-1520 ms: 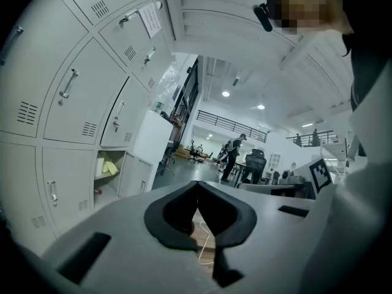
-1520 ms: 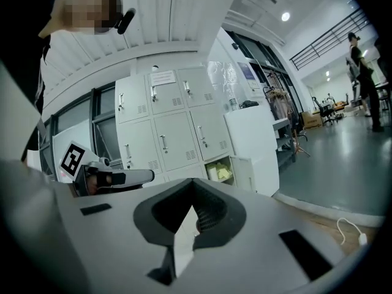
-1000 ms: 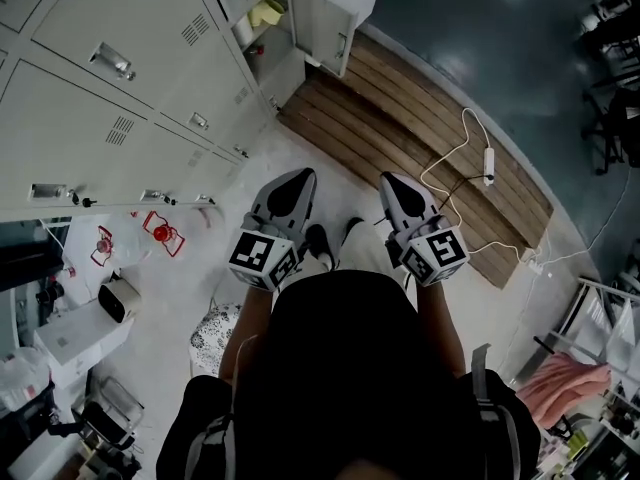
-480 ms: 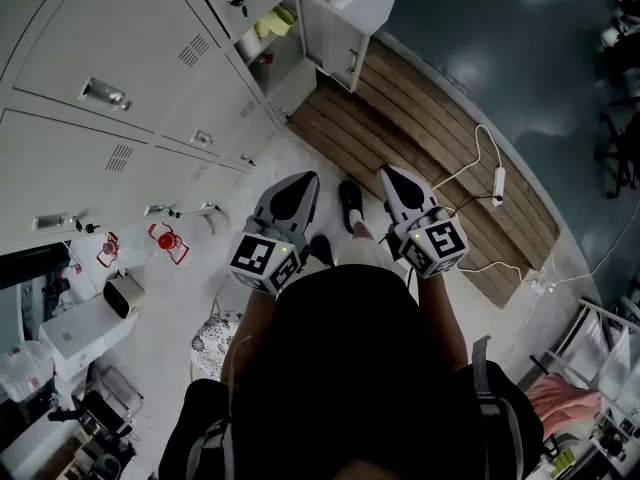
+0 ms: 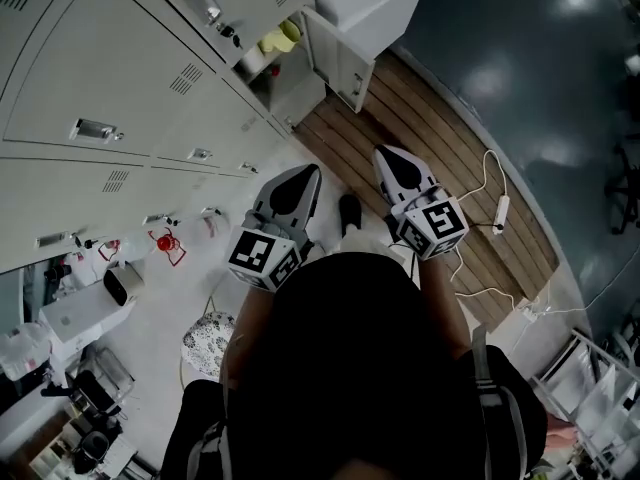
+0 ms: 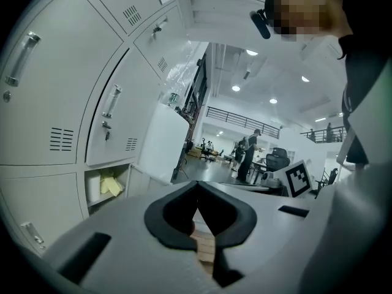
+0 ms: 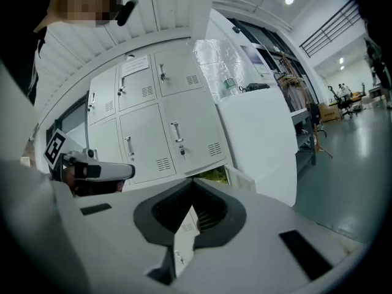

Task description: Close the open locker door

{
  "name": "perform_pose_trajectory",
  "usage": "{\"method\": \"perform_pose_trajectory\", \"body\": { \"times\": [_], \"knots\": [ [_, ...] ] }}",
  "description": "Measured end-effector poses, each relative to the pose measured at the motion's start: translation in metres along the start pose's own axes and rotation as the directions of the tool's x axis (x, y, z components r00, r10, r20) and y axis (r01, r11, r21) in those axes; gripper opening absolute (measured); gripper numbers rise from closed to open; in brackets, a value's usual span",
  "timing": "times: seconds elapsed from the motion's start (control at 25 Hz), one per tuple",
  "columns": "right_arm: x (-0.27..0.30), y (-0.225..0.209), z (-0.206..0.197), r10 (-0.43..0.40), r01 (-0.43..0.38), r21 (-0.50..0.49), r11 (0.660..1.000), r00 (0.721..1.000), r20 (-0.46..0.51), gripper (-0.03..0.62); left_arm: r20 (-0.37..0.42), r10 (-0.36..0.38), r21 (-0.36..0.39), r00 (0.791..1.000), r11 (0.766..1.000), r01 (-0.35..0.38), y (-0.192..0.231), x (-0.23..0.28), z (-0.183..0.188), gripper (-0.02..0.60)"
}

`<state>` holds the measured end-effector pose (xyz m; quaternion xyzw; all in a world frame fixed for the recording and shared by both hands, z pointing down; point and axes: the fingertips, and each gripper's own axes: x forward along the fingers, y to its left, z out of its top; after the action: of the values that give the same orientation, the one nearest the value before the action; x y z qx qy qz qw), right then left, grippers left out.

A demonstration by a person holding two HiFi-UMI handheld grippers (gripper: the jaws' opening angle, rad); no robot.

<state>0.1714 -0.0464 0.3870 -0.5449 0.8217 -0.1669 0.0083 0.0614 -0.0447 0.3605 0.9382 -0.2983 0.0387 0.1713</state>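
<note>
**Both grippers shut and empty, locker door open at 12 o'clock**

In the head view I have the left gripper (image 5: 298, 178) and right gripper (image 5: 390, 158) side by side in front of the person's dark torso, both pointing toward 12 o'clock. Marker cubes face up at me. The open locker door (image 5: 333, 56) is at 12 o'clock from the grippers and well apart from both, nothing touching it. It hangs out from the bottom row of the grey locker bank (image 5: 120, 98), which fills the 10 o'clock side. The open compartment (image 5: 268, 68) is just at 9 o'clock of the door, with a yellow item (image 5: 282, 38) inside. A wooden platform (image 5: 430, 148) runs from under the door toward 4 o'clock, and a white cable (image 5: 500, 208) lies on it. One black shoe (image 5: 349, 211) shows between the grippers.

In the left gripper view the left gripper (image 6: 196, 185) has its tips pressed together with nothing between them. The open compartment (image 6: 107, 185) is at 9 o'clock of the tips. A standing person (image 6: 251, 155) is far off at 1 o'clock.

In the right gripper view the right gripper (image 7: 193, 184) also has its tips pressed together and holds nothing. The open locker door (image 7: 242, 179) sits at 3 o'clock of the tips, not in contact. The left gripper (image 7: 92, 171) shows at 9 o'clock
</note>
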Motion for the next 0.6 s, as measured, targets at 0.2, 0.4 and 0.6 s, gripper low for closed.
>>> {"method": "perform_pose_trajectory", "body": {
  "times": [0.2,0.4,0.6],
  "knots": [
    [0.022,-0.039,-0.005,0.029,-0.029,0.005,1.0,0.999,-0.042,0.005,-0.002,0.039,-0.025,0.999,0.999,-0.039,0.006,0.027,0.0,0.017],
    [0.039,-0.072,-0.016,0.04,-0.041,-0.01,0.999,0.994,-0.097,0.005,0.0,0.083,-0.039,0.997,0.996,-0.082,0.009,0.045,-0.001,0.017],
    [0.059,-0.101,-0.031,0.029,-0.038,-0.046,0.998,0.983,-0.182,0.005,-0.012,0.119,-0.045,0.993,0.992,-0.119,0.013,0.052,-0.004,0.017]
  ]
}}
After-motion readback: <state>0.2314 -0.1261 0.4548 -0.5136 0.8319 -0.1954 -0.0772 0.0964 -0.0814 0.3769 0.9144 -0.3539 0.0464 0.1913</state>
